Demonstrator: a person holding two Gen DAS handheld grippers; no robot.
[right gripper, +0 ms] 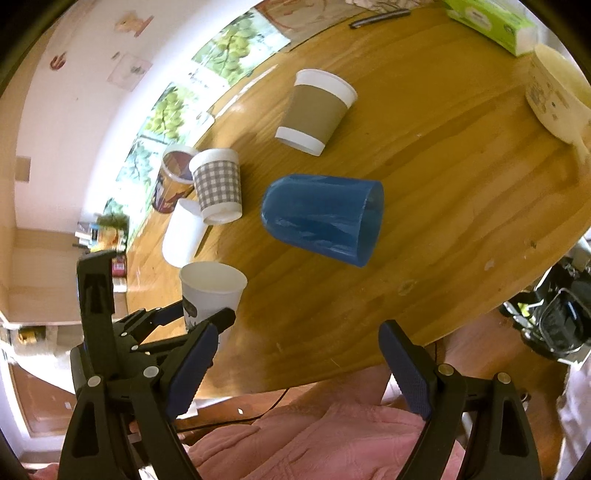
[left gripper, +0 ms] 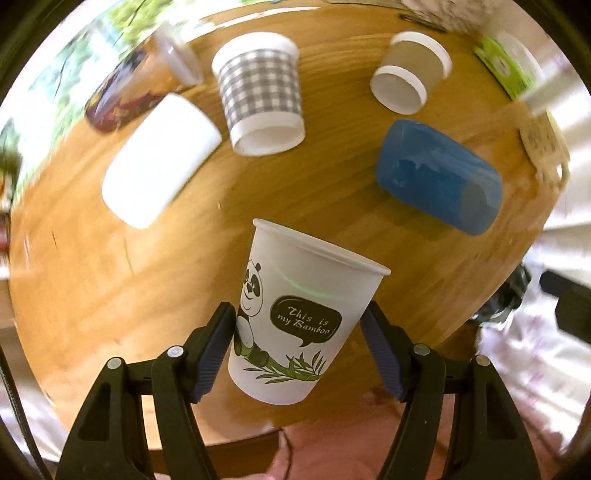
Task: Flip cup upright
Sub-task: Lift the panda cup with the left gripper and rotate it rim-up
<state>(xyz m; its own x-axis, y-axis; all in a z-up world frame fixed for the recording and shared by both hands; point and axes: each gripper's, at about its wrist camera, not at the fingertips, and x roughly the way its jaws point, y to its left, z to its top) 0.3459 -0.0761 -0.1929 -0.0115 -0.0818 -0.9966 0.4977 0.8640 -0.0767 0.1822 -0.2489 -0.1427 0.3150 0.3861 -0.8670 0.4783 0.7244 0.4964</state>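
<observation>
My left gripper (left gripper: 299,332) is shut on a white paper cup with a panda print (left gripper: 299,314). It holds the cup nearly upright, mouth up, tilted slightly, above the near edge of the round wooden table (left gripper: 110,277). The same cup (right gripper: 210,291) shows in the right wrist view between the left gripper's fingers, its open mouth up. My right gripper (right gripper: 295,354) is open and empty over the table's near edge. A blue plastic cup (right gripper: 325,218) lies on its side ahead of it, mouth to the right; it also shows in the left wrist view (left gripper: 439,177).
A grey checked cup (left gripper: 262,92), a brown sleeved cup (left gripper: 410,70), a plain white cup (left gripper: 159,158) and a dark printed cup (left gripper: 122,96) lie on the table. A green tissue box (right gripper: 491,22) and a cream mug (right gripper: 557,92) are at the far right.
</observation>
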